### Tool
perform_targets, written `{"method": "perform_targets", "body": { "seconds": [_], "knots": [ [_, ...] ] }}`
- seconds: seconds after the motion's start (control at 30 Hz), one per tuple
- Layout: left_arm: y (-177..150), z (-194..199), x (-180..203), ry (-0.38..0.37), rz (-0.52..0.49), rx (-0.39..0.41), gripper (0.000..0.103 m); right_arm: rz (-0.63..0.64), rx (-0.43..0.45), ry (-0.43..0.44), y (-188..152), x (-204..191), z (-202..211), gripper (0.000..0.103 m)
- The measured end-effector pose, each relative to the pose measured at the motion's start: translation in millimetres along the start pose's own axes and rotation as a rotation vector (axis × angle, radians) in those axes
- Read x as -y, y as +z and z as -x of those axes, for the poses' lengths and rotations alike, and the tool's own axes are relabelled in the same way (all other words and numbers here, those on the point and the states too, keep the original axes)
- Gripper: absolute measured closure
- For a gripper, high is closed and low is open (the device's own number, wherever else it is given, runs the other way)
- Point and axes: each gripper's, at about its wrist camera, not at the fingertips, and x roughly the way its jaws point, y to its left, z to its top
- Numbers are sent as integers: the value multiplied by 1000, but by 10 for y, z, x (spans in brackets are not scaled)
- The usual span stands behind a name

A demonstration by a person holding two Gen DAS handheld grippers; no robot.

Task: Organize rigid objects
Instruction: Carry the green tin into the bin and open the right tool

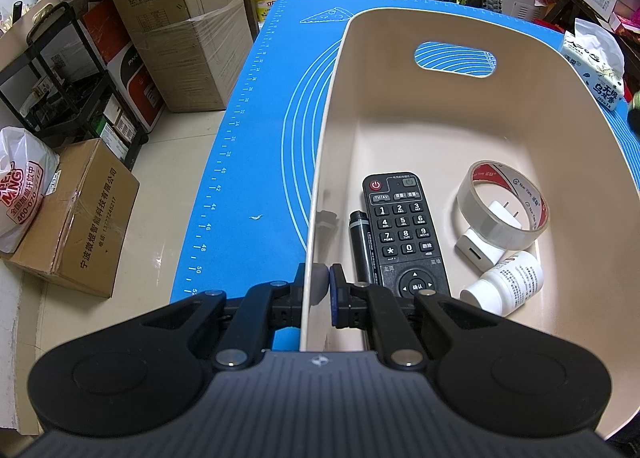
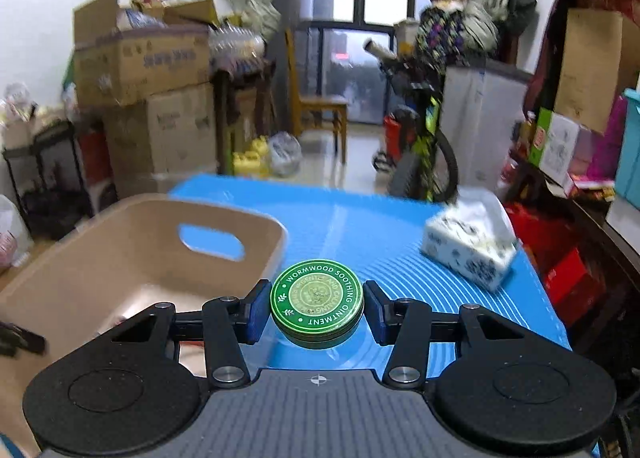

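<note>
Left wrist view only: left gripper (image 1: 316,290) clenched on the near-left wall of the beige bin (image 1: 400,38), one pad outside, one inside. On the bin floor just beyond, a black marker (image 1: 359,246) touching the left edge of a black remote control (image 1: 404,230); to the right a white pill bottle (image 1: 504,286), a white plug adapter (image 1: 480,250) and a tape roll (image 1: 504,198) leaning over the adapter.

Right wrist view only: right gripper (image 2: 316,310) about half open, pads pressed on both sides of a green ointment tin (image 2: 317,300), held above the blue mat (image 2: 360,226) beside the bin's right wall. Farther right, a tissue pack (image 2: 468,246) on the mat.
</note>
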Motion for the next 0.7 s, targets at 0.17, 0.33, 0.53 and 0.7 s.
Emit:
{"method": "perform_targets", "body": {
  "seconds": [0.17,0.33,0.53,0.7],
  "knots": [
    [0,0,-4,1,-1,0,91,31,-2,54,120,-274,24,49],
    [1,-1,-8,1,-1,0,91,68,-53,109,129,-558,-86,49],
    [-2,-1,-6,0,-1,1,91,158,-171,153,5,-941,-265,49],
    [-7,1,-6,0,-1,1,92,207,-291,154,-63,-1138,-384,49]
  ]
}}
